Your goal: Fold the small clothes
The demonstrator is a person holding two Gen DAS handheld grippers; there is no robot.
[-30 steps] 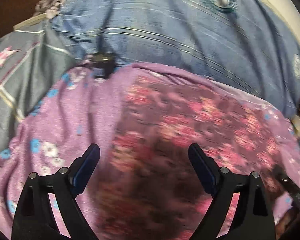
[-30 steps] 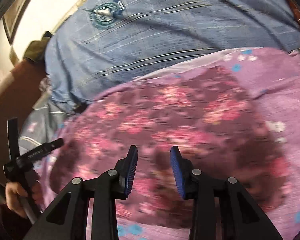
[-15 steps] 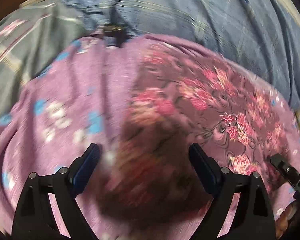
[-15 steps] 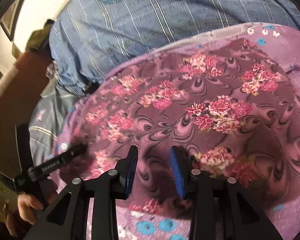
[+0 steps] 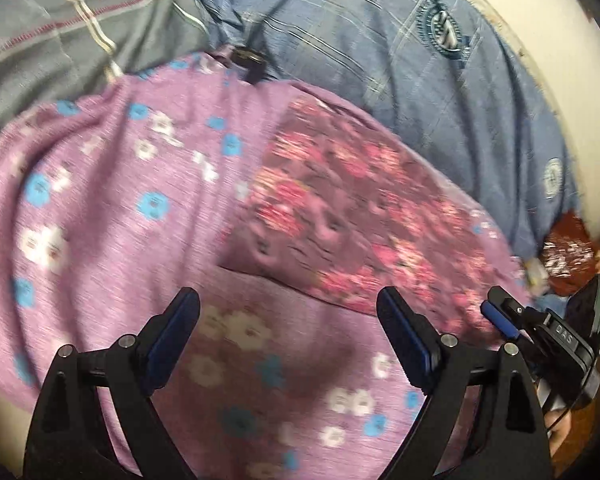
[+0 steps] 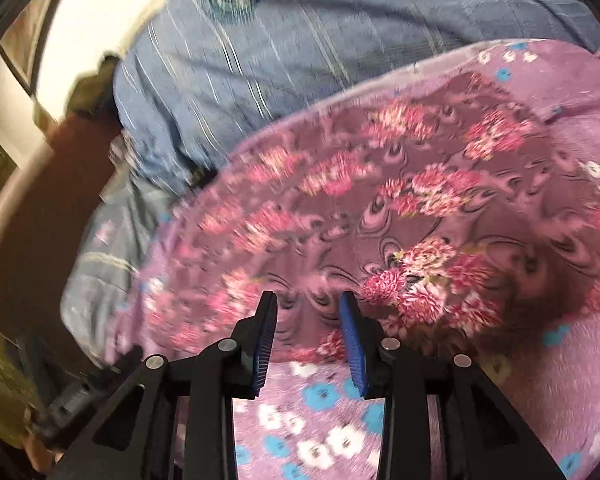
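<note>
— So, how many cloths lie there, counted from the near side outward?

— Four that I can make out. Nearest is one lilac cotton sheet with blue and white flowers (image 5: 100,208), spread under both claws. On it lies one small plum-coloured garment printed with pink blossoms (image 6: 420,208), flat, its near edge just ahead of the right claw's tips. Beyond, at twelve o'clock, one blue checked quilt with round emblems (image 5: 400,60); at ten o'clock in the left view, one grey cloth with pale stripes and a pink star (image 5: 60,40). A small black object (image 5: 252,62) sits at the sheet's far edge; I cannot tell what it is.

— And the claws?

— Two. The left gripper (image 5: 288,312) stands wide apart, nothing between its blue pads, only the lilac sheet below; the garment's near left corner lies just ahead at twelve o'clock. The right gripper (image 6: 308,312) is narrowed to a modest gap. The garment's hem shows through that gap, but whether the pads touch or pinch the cloth I cannot tell; the picture is blurred.

— Do they see each other?

— Yes: the right one appears at four o'clock in the left view, over the garment's right end.
</note>
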